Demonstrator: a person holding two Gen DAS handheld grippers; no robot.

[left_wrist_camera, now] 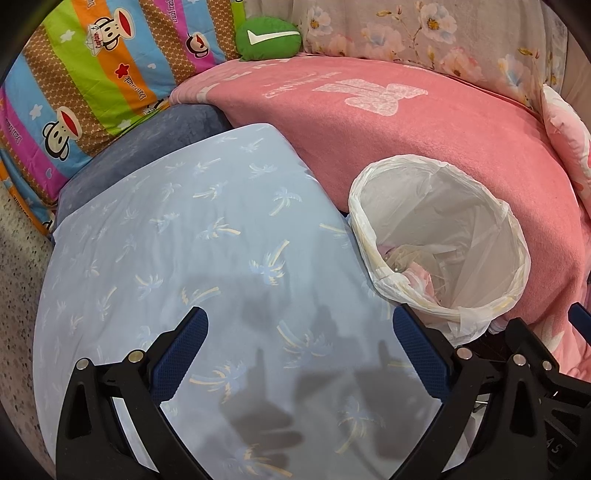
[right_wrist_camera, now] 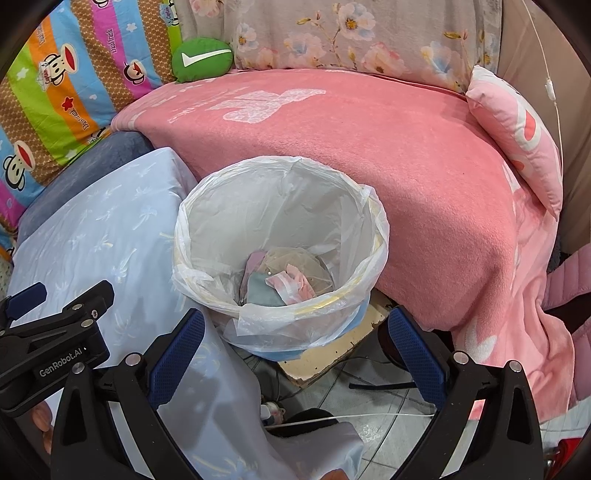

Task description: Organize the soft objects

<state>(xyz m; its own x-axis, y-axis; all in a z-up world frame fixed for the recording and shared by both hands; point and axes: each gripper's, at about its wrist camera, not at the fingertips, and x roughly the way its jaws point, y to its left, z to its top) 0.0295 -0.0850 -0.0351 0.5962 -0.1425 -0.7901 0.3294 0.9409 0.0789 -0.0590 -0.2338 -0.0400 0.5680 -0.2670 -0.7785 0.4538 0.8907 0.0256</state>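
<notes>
Two grippers were in view, both with their blue-padded fingers spread wide and holding nothing. The left gripper (left_wrist_camera: 298, 325) hung over a pale blue cloth (left_wrist_camera: 177, 266) printed with small palm trees, its shadow falling across the fabric. The right gripper (right_wrist_camera: 295, 328) hung just in front of a bin (right_wrist_camera: 373, 236) lined with a thin white plastic bag, and the black body of the left gripper showed at the lower left edge of the right wrist view.

Several soft pieces (right_wrist_camera: 280, 284) in pink, grey-blue and beige lay crumpled at the bottom of the bin, seen through the bag's open mouth. The bin stood between the pale blue cloth on its left and a pink blanket (right_wrist_camera: 388, 155) with a faint white pattern behind and to its right, touching or nearly touching both; its base rested on a worn beige board (right_wrist_camera: 332, 354) above a tiled floor (right_wrist_camera: 384, 410).

A green round cushion (right_wrist_camera: 202, 58) with a white tick mark sat at the far edge of the pink blanket, against a striped cartoon-monkey quilt (right_wrist_camera: 62, 85) and a beige floral fabric (right_wrist_camera: 351, 33). A pink pillow (right_wrist_camera: 517, 136) leaned at the blanket's right end. A dark blue-grey cushion (left_wrist_camera: 147, 147) lay under the far side of the pale blue cloth.
</notes>
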